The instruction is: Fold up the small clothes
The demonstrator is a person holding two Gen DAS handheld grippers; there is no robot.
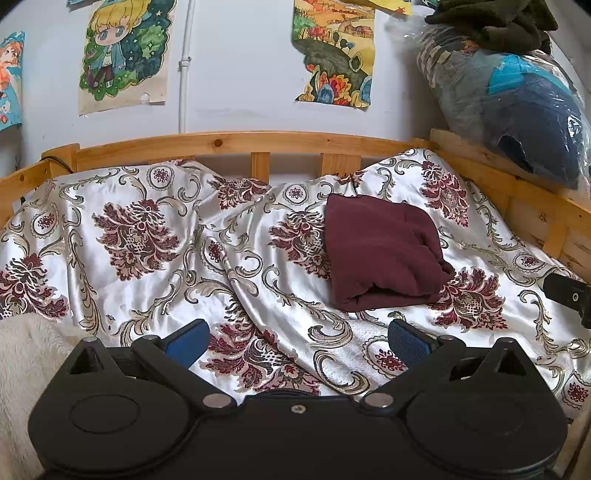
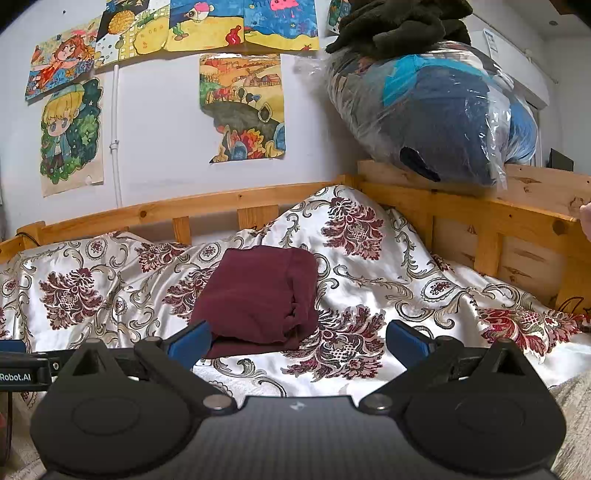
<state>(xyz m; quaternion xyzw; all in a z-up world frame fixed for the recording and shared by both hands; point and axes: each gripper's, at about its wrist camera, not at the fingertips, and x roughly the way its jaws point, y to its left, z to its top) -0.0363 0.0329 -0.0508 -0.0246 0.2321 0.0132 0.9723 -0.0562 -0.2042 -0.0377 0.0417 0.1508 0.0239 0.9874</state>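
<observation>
A maroon garment [image 1: 384, 251] lies folded into a thick rectangle on the floral satin bedspread [image 1: 147, 236]. In the left wrist view it rests ahead and to the right of my left gripper [image 1: 298, 341], which is open with nothing between its blue pads. In the right wrist view the same maroon garment [image 2: 258, 295] sits just ahead and left of centre, its near edge close to the left pad of my right gripper [image 2: 298, 341]. That gripper is open too and holds nothing. The right gripper's tip [image 1: 569, 295] shows at the right edge of the left wrist view.
A wooden bed rail [image 1: 229, 142] runs along the back and right side [image 2: 480, 218]. A plastic-wrapped bundle of dark bedding [image 2: 436, 110] sits on the right rail, with a dark green cloth [image 2: 399, 26] on top. A cream fleece [image 1: 26, 362] lies at the near left. Drawings hang on the wall.
</observation>
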